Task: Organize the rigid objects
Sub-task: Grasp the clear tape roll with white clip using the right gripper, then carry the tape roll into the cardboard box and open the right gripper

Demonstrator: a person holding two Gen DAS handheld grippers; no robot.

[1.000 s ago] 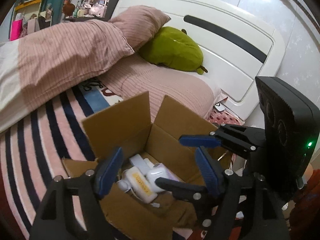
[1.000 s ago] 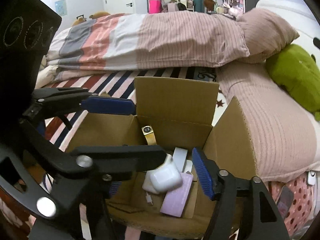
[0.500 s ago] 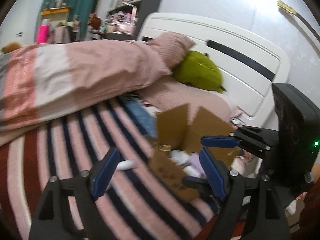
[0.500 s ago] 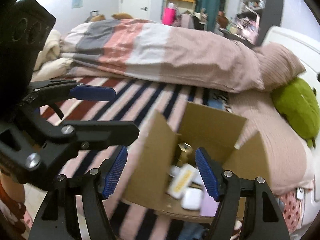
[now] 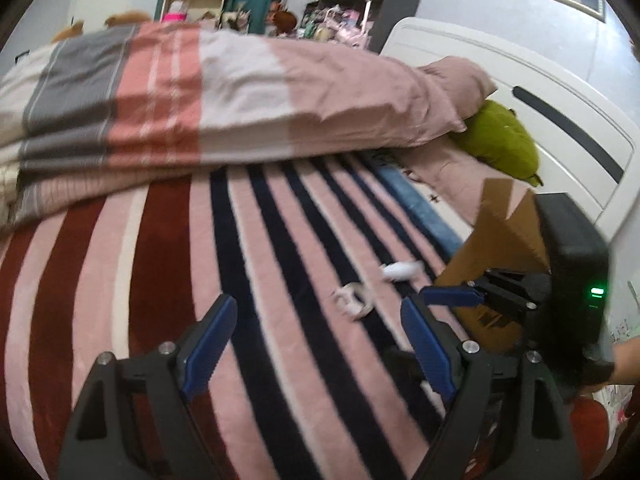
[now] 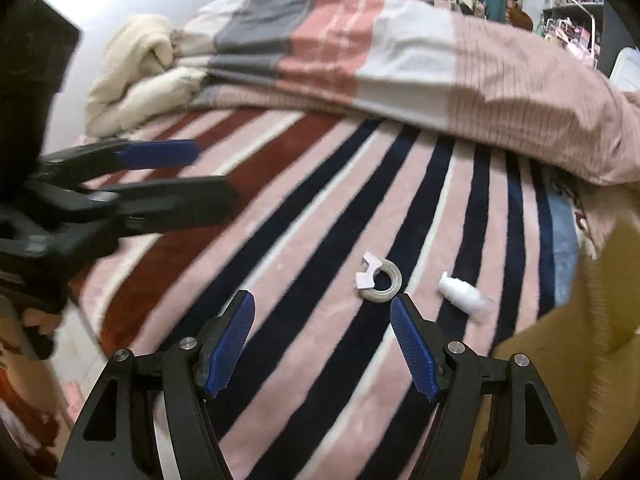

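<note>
A white tape roll [image 6: 379,278] and a small white bottle [image 6: 464,297] lie on the striped blanket [image 6: 320,208]; in the left wrist view the roll [image 5: 354,300] and bottle [image 5: 400,270] lie ahead and to the right. The cardboard box [image 5: 500,240] stands at the right; its flap also shows in the right wrist view [image 6: 580,340]. My right gripper [image 6: 322,340] is open and empty, just short of the tape roll. My left gripper [image 5: 316,344] is open and empty above the blanket, left of the right one.
A striped duvet [image 5: 240,100] is piled across the far side of the bed. A green plush [image 5: 500,140] and a pink pillow [image 5: 460,80] lie by the white headboard [image 5: 540,92]. A cream blanket [image 6: 136,68] is bunched at the far left.
Both grippers have swung left, away from the box and its contents, onto the open striped blanket. The tape roll and bottle have come into view ahead.
</note>
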